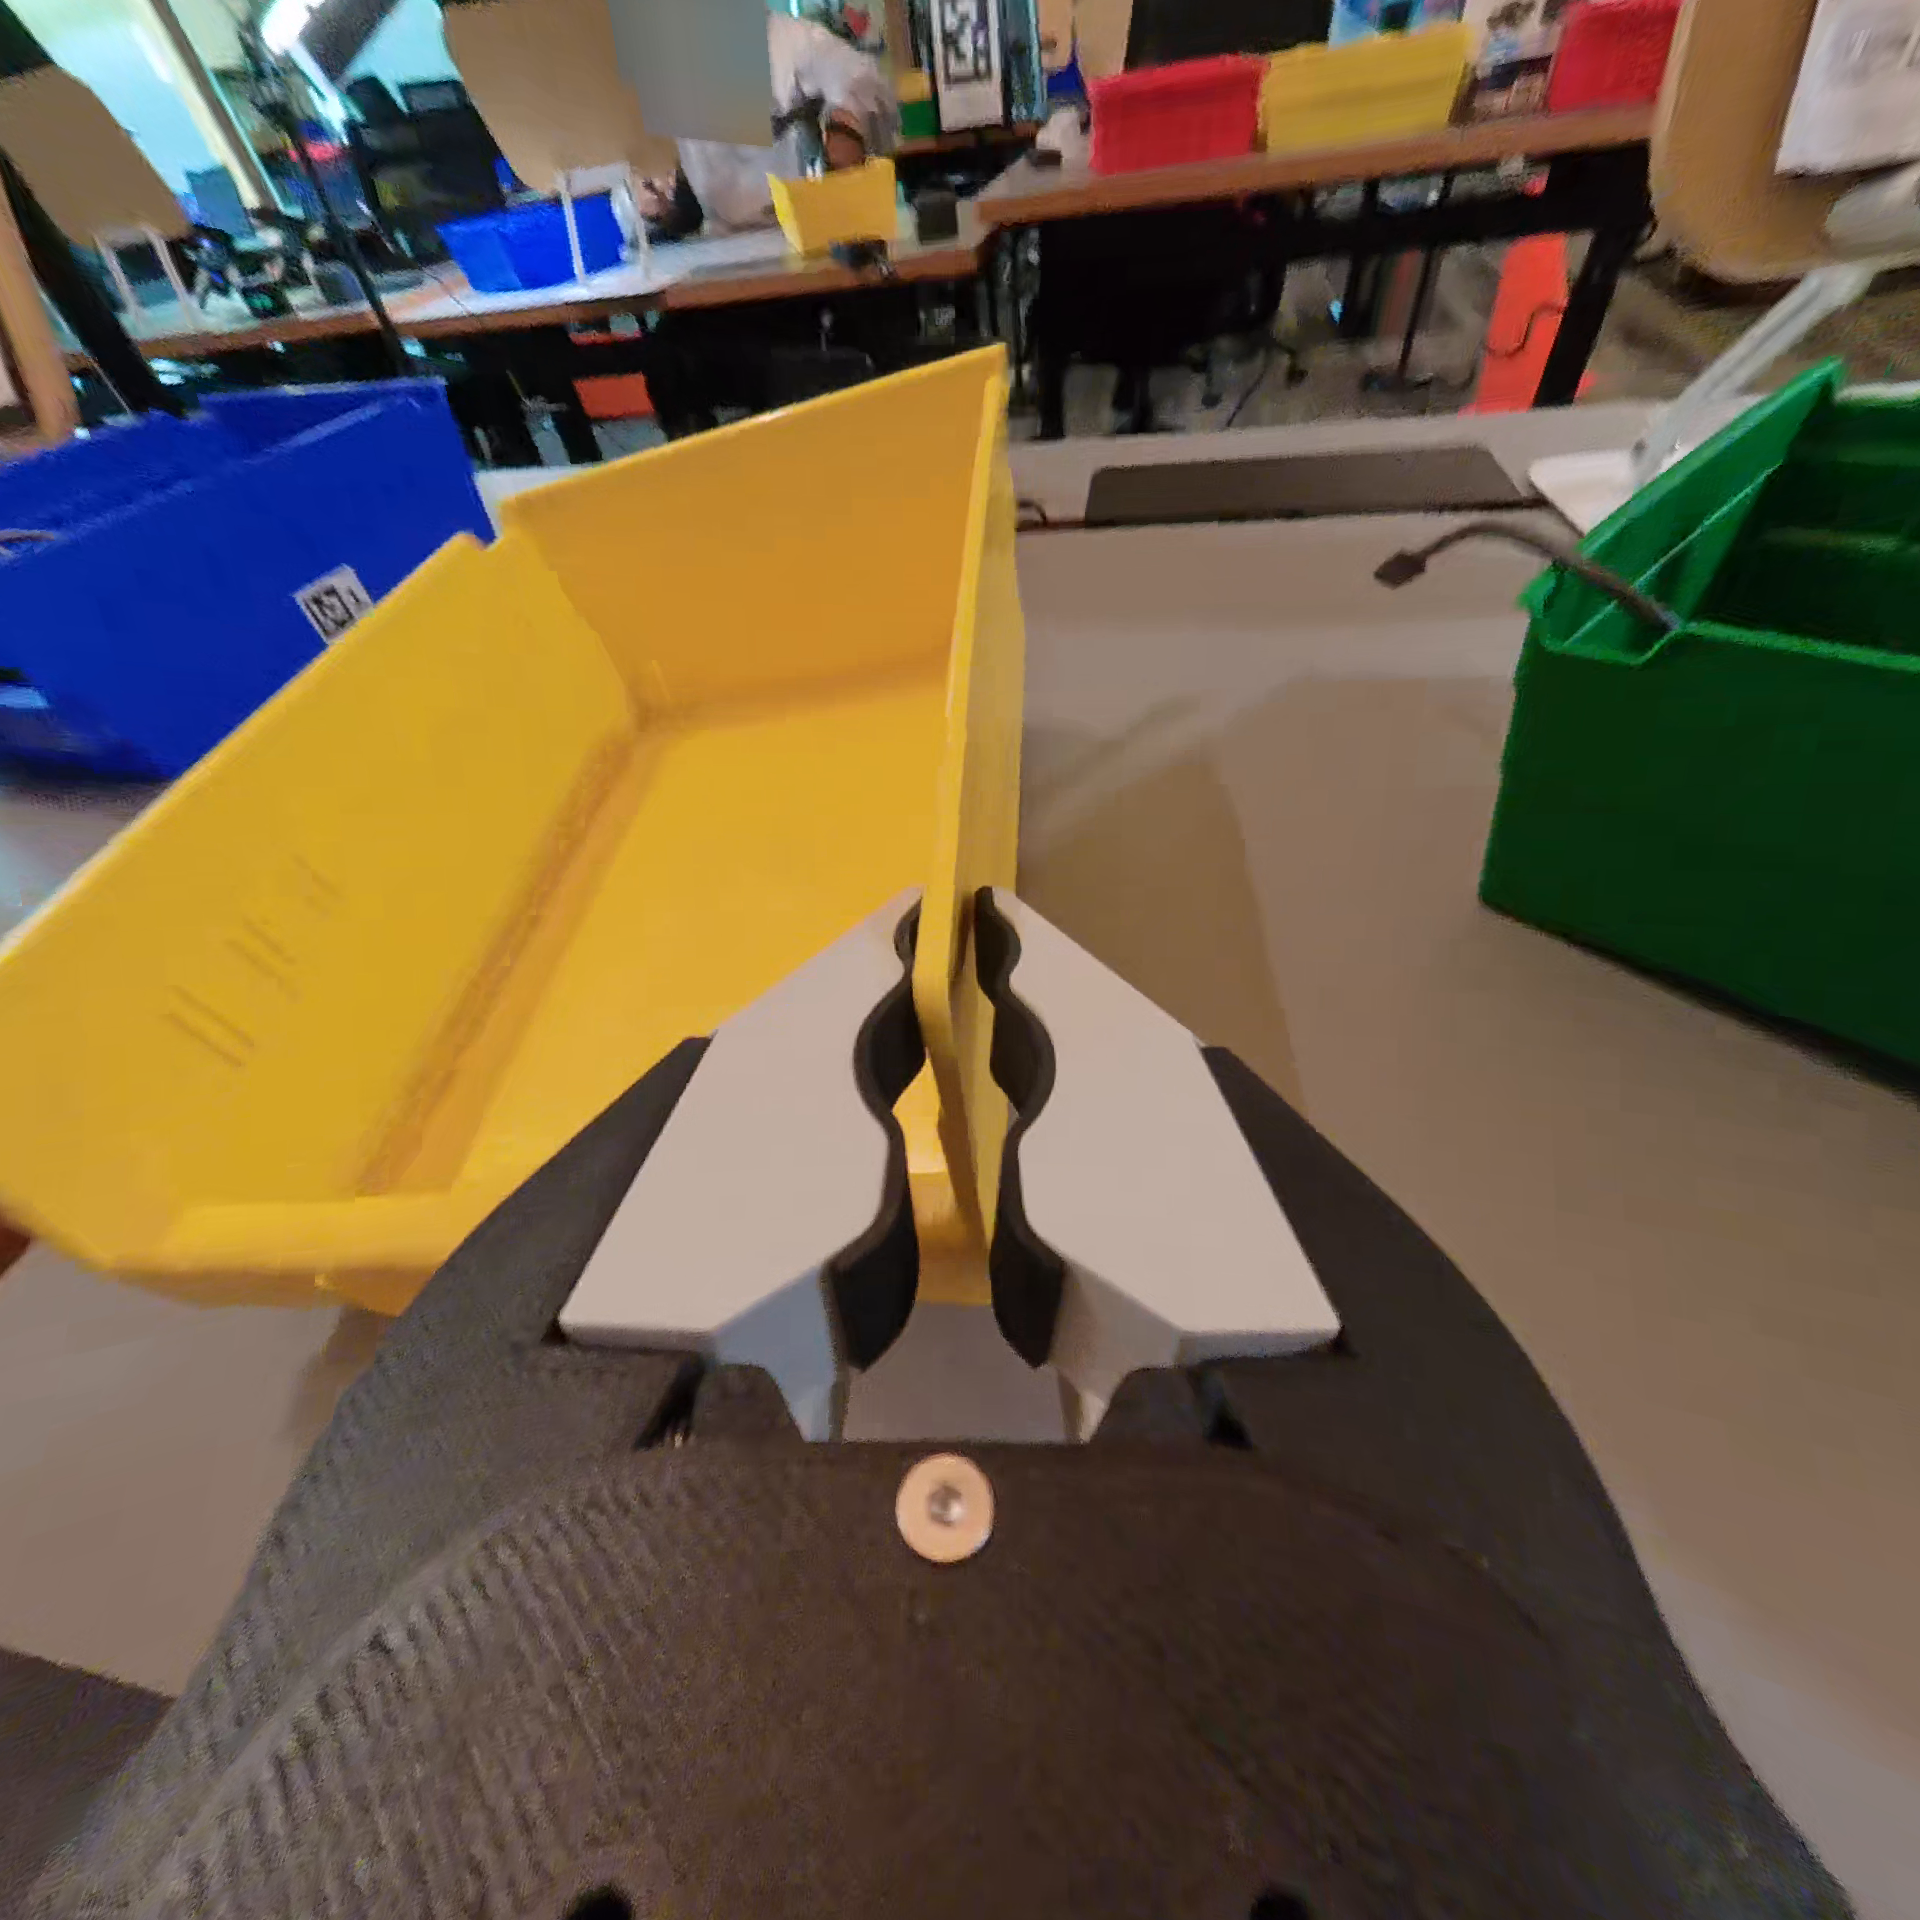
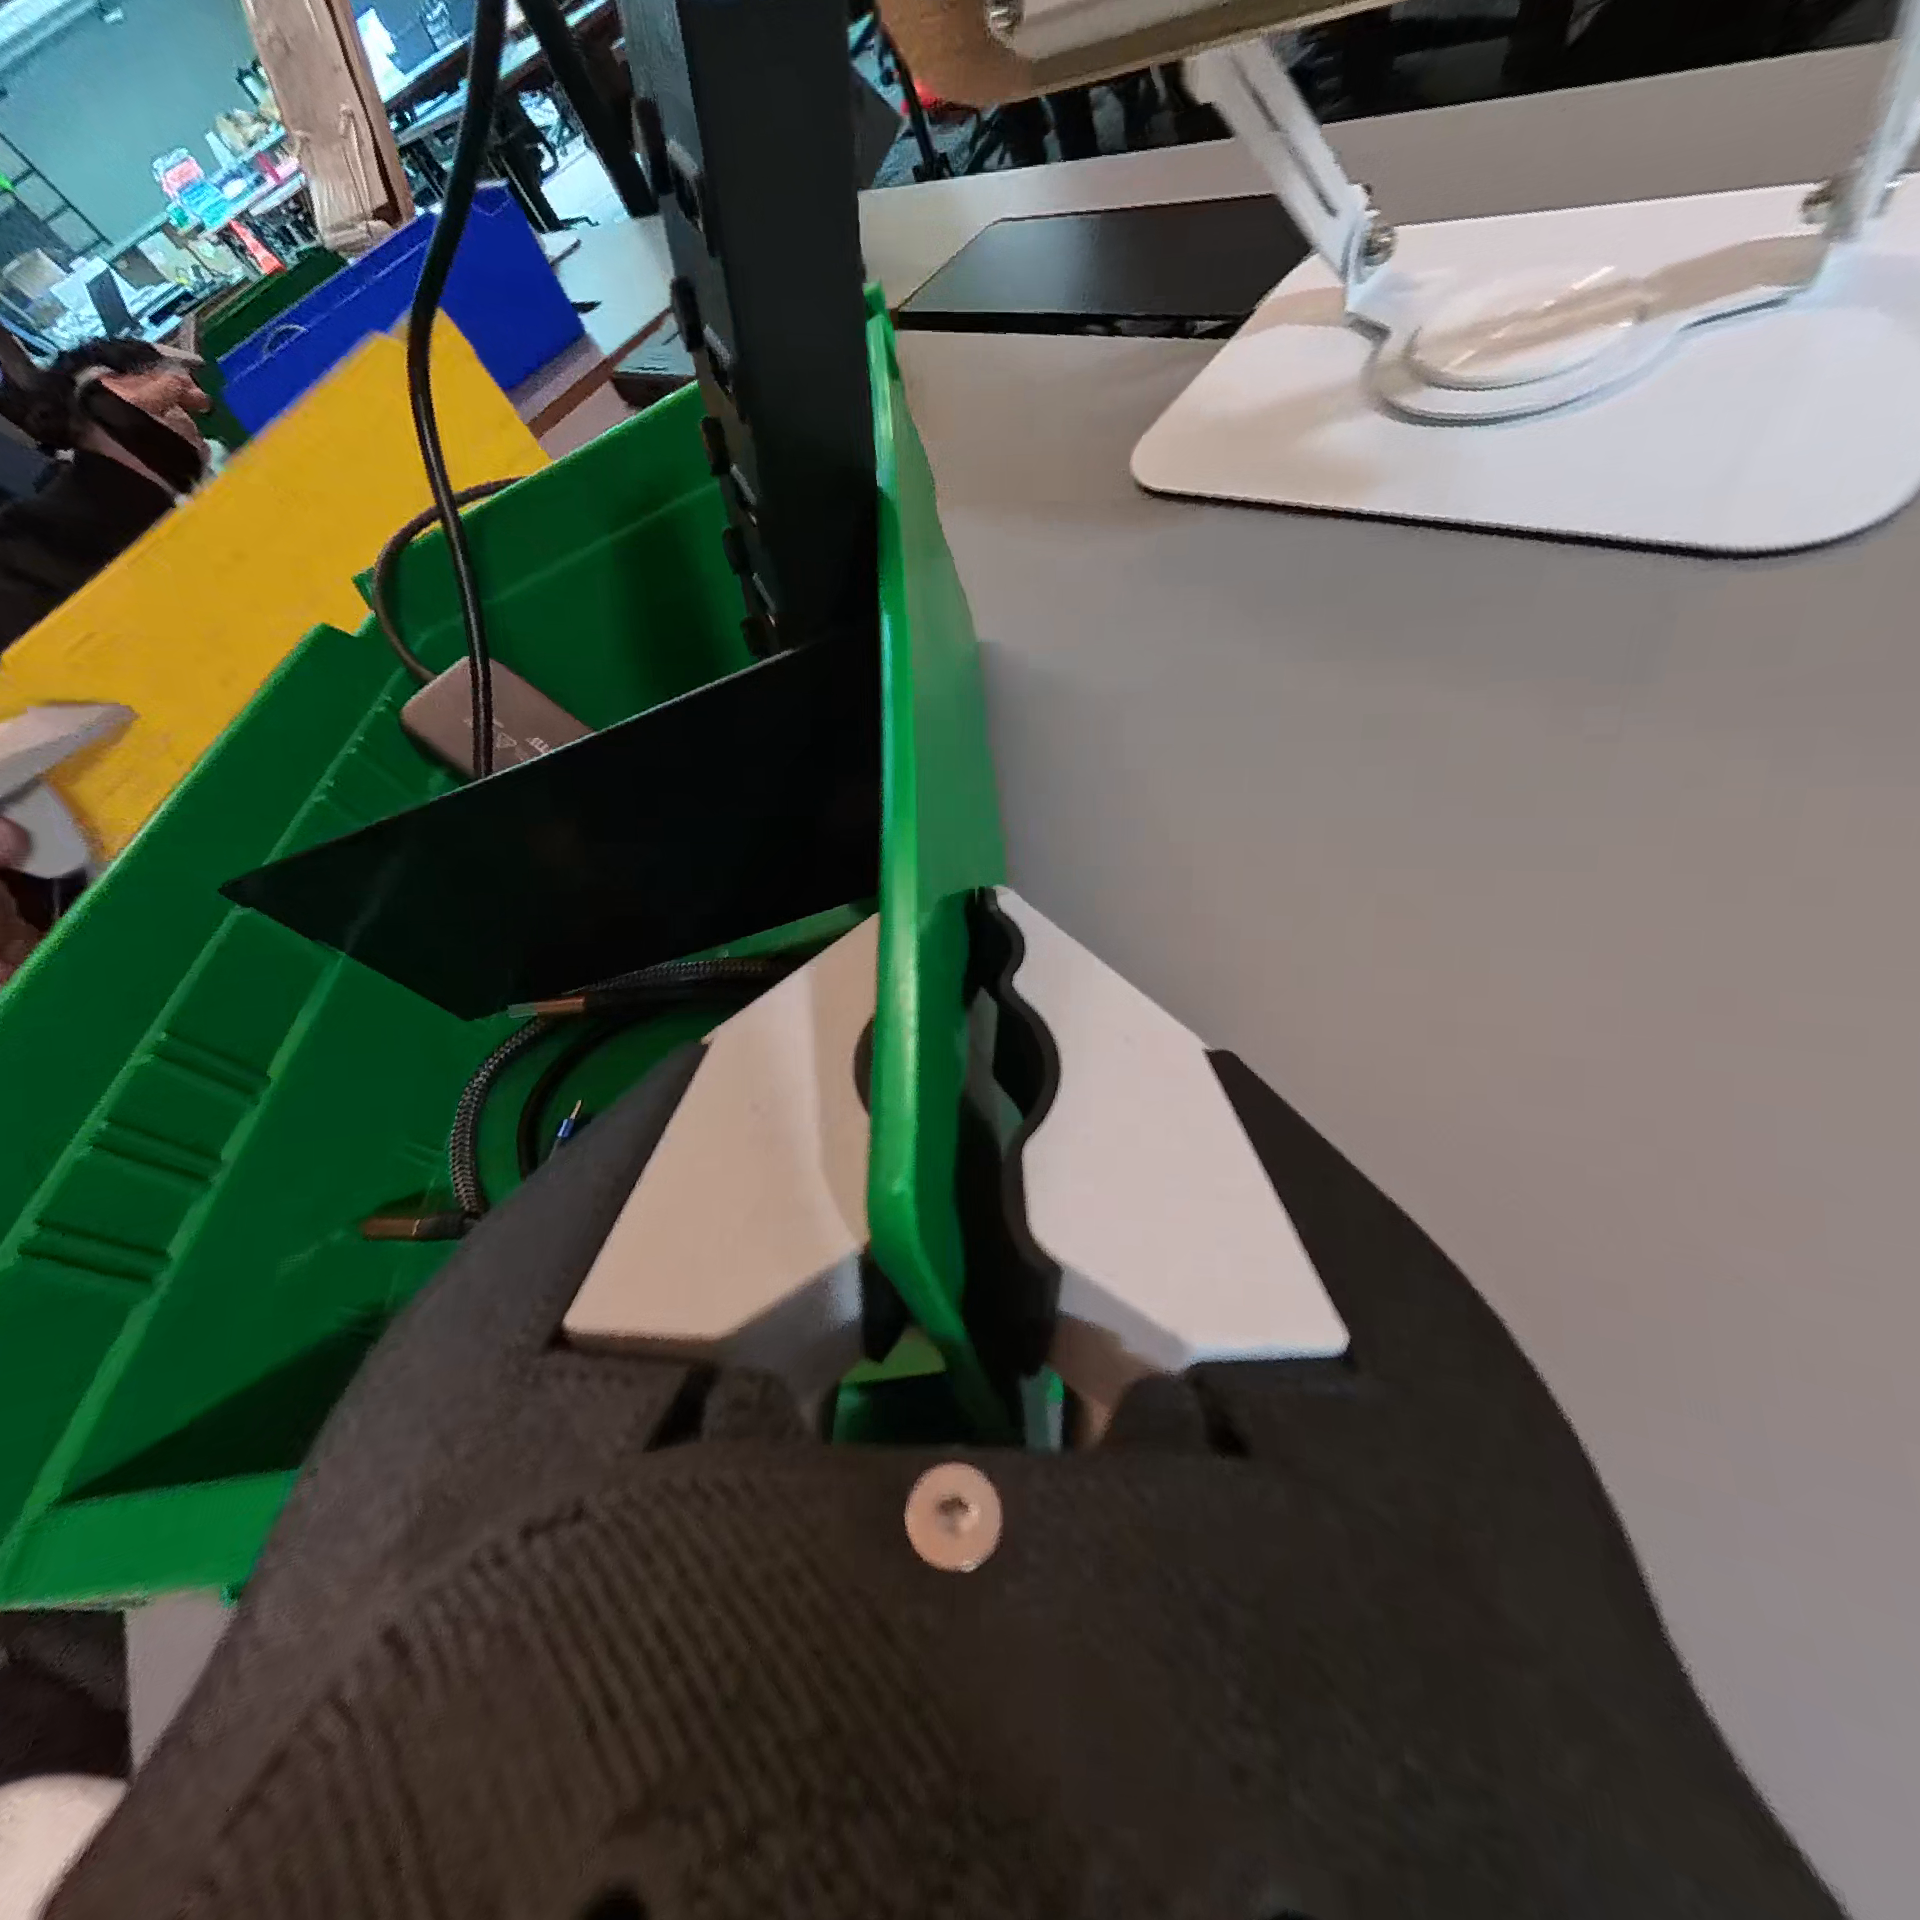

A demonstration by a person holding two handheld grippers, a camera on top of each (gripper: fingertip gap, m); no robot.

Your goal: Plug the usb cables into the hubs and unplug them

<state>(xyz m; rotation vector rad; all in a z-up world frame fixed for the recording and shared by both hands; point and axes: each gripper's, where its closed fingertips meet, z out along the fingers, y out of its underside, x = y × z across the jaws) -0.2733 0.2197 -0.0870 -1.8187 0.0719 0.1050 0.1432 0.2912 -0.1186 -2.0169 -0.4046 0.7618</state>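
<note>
1. Well, no plugging yet by my read: the left claw (image 1: 951, 1122) is clamped on the right-hand wall of the yellow bin (image 1: 582, 831), jaws nearly closed with only that thin wall between them, and the bin looks empty inside.

2. Over on the other side, the right claw (image 2: 935, 1143) is pinched on the right-hand wall of the green bin (image 2: 260, 1039), one finger inside the bin, one outside against the grey bench (image 2: 1455, 935).

3. Now the task's things: all sit inside the green bin. A grey hub (image 2: 488, 727) lies toward its far end, a dark cable (image 2: 447, 364) rising past it. Whether that cable is plugged into it, I can't tell.

4. Nearer the claw, still in the green bin, a braided cable (image 2: 488, 1112) lies coiled, its metal plug (image 2: 400, 1228) loose on the floor. A flat black panel (image 2: 582, 862) leans over the middle.

5. Pose-wise, both claws point forward and slightly down along the bin walls, side by side, the yellow bin just left of the green bin. Every insertion and removal looks still ahead.
</note>
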